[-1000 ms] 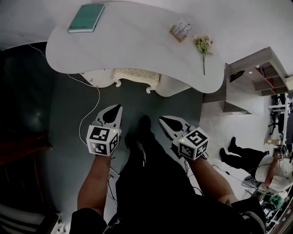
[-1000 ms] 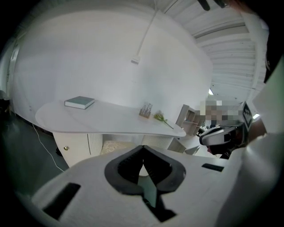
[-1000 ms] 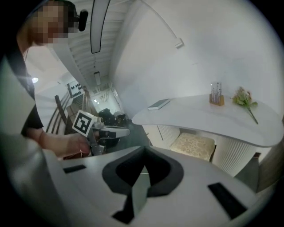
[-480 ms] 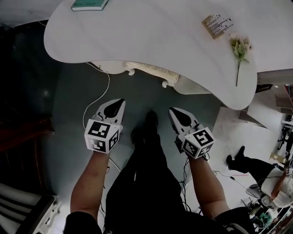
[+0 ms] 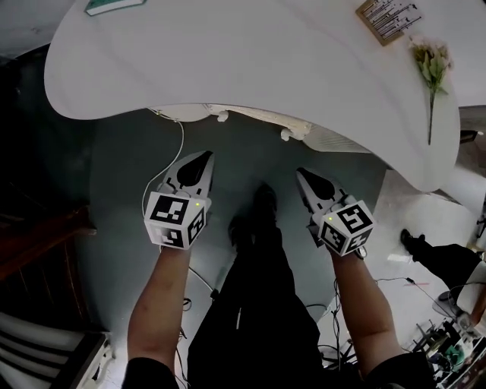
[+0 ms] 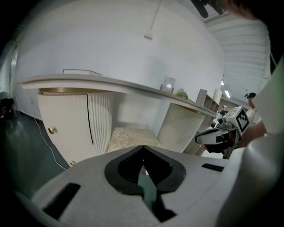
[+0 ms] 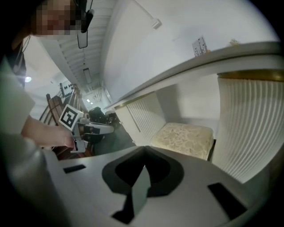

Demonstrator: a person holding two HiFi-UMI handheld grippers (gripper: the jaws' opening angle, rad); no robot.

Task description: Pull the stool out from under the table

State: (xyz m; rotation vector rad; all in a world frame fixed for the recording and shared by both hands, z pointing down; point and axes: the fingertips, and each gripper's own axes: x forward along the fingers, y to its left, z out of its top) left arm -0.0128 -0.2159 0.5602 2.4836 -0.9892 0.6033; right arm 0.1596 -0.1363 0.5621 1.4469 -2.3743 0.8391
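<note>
A dark grey-green floor [image 5: 114,228] fills the lower part of the head view and gives way to a paler floor at the right. A plain white wall [image 6: 111,40] rises behind the furniture in both gripper views. A white table [image 5: 250,68] with a long, curved top spans the upper part of the head view. Under it stand two white pedestals with ribbed sides, one at each end of the knee space; the pedestal [image 6: 66,124] on the left has a flat door with a small brass knob [image 6: 52,130].

The stool [image 6: 131,137], topped with a cream patterned cushion, sits tucked in the gap between the pedestals, nearly all of it under the tabletop. From above only its front edge and two pale feet show.

The person's dark-trousered legs [image 5: 258,319] stand in front of the gap. The left gripper [image 5: 203,158] and the right gripper [image 5: 305,176] hover on either side of them, both pointing toward the stool and well short of it. Each has its jaws closed tip to tip with nothing between them.

A white cable [image 5: 171,163] trails across the floor by the left gripper. On the tabletop lie a teal book [image 5: 110,6], a printed card [image 5: 389,17] and a flower sprig [image 5: 431,72].
</note>
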